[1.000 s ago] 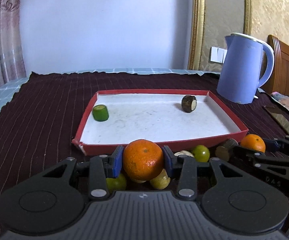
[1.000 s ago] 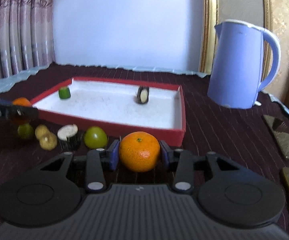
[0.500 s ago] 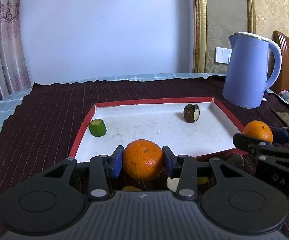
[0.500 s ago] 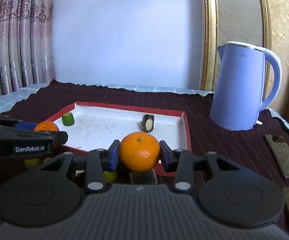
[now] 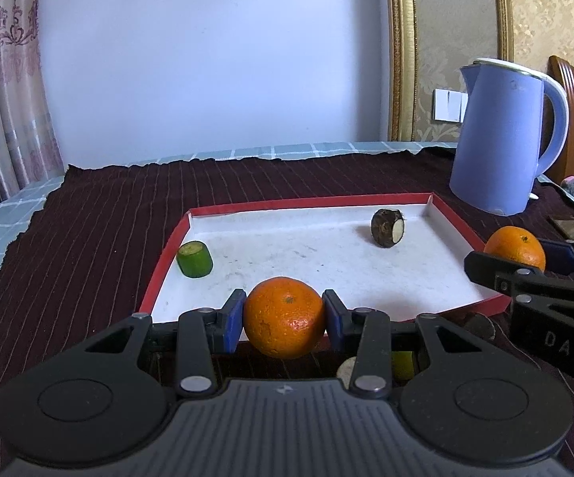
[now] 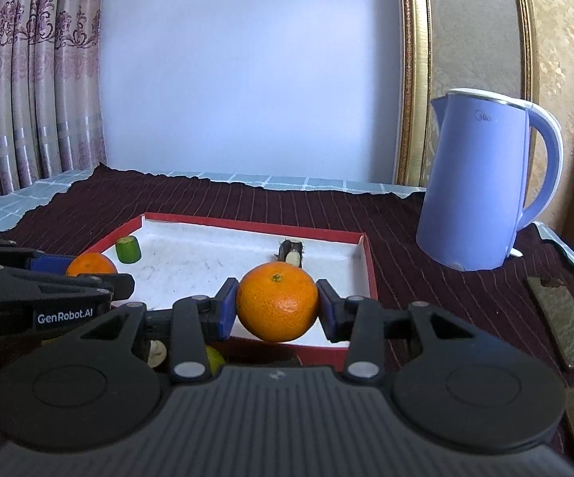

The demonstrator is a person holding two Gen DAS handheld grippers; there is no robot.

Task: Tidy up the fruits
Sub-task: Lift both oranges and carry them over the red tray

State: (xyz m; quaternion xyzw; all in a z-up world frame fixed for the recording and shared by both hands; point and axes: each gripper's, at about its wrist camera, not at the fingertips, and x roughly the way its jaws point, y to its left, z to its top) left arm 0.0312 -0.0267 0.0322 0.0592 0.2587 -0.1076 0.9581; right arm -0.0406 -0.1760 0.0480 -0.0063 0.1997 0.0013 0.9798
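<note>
My left gripper [image 5: 283,320] is shut on an orange [image 5: 285,317], held just above the near edge of a red tray [image 5: 163,268] with a white floor. My right gripper [image 6: 277,307] is shut on a second orange [image 6: 277,306], over the tray's near right part [image 6: 368,262]. Each gripper shows in the other's view, the right orange [image 5: 515,248] at the right and the left orange [image 6: 91,265] at the left. In the tray lie a green cut piece [image 5: 194,259] at the left and a dark brown cut piece [image 5: 387,227] at the back right.
A blue kettle [image 6: 485,183] stands right of the tray on the dark striped cloth [image 5: 100,230]. Small green and pale fruits [image 6: 211,359] lie on the cloth below the grippers, mostly hidden. Dark flat objects [image 6: 561,316] lie at the far right. A curtain [image 6: 20,91] hangs at the left.
Both grippers have risen and moved toward the tray with their oranges. The loose fruits on the cloth have slipped below and behind the gripper bodies.
</note>
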